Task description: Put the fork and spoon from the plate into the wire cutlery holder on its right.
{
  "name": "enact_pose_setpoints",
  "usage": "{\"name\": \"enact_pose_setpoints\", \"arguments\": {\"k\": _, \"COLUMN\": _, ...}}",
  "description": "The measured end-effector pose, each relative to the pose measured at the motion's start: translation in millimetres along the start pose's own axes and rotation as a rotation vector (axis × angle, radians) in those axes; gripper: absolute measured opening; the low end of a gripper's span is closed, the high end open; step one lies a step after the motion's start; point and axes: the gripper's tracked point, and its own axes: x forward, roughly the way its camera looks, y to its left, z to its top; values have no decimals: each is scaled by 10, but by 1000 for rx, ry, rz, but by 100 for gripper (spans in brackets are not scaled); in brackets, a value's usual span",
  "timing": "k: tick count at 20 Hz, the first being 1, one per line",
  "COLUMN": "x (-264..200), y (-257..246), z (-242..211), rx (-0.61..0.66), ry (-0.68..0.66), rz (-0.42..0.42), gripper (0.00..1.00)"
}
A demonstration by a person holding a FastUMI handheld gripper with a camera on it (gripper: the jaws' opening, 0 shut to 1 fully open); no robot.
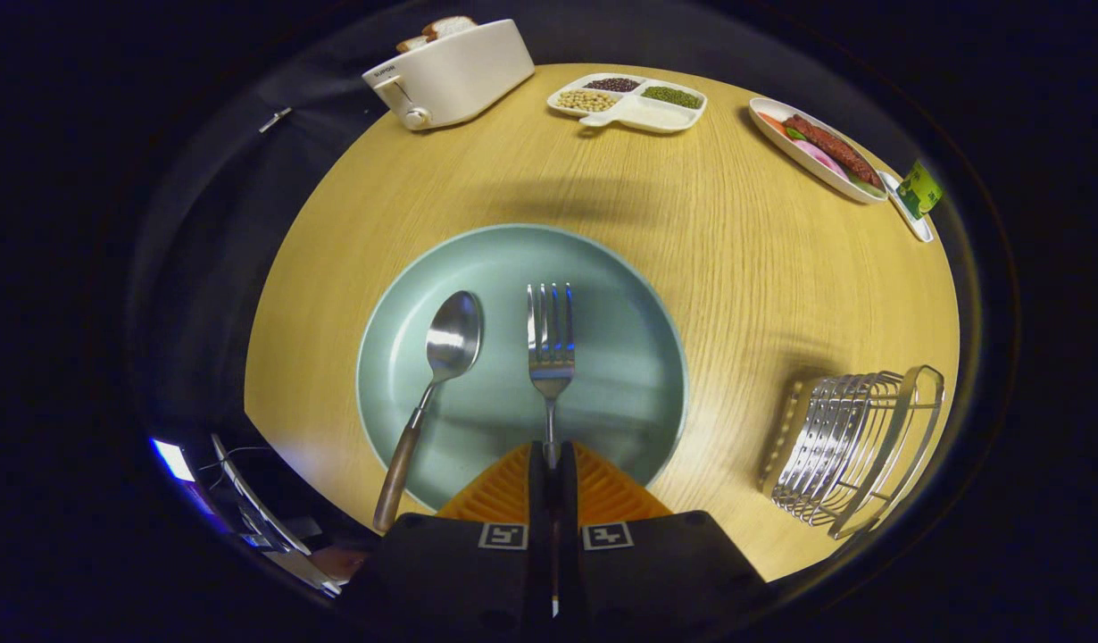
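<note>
Early in the task, by the look of it – nothing in the holder [857,451] yet, both pieces of cutlery over the plate [620,268]. Gripper [550,460] closed on the fork [551,344], fingers pressed together around its handle, tines pointing away over the middle of the plate; hard to tell whether lifted or lying flat. Spoon [449,335] just left of the fork, bowl up on the plate, brown handle running back over the near rim onto the table [745,268]. Left to do, judging from this: carry the fork right to the holder, drop it in, return for the spoon. Holder a wire rack of curved metal bars, standing on the table well right of the plate, with no cutlery visible in it. Farther back, other containers: a white toaster [455,76] with bread slices poking from the top; a white divided tray [629,116] with dark beans, pale beans, green beans and something white, each in its own compartment; a long white dish [817,147] with sausage and sliced vegetables – a small green packet [920,189] just beside it.
</note>
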Motion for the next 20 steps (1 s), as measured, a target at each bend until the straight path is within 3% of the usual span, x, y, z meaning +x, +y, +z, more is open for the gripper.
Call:
{"name": "enact_pose_setpoints", "arguments": {"k": 7, "x": -755, "y": -119, "z": 90, "rx": -19, "ry": -40, "rz": 71, "gripper": 8}}
{"name": "enact_pose_setpoints", "arguments": {"k": 11, "x": -1282, "y": -500, "z": 36, "rx": -64, "ry": -28, "rz": 76, "gripper": 7}}
{"name": "enact_pose_setpoints", "arguments": {"k": 15, "x": -1622, "y": -945, "z": -85, "rx": -93, "ry": 30, "rz": 64, "gripper": 7}}
{"name": "enact_pose_setpoints", "arguments": {"k": 20, "x": -1643, "y": -1548, "z": -350, "rx": -141, "ry": 183, "rz": 8, "gripper": 7}}
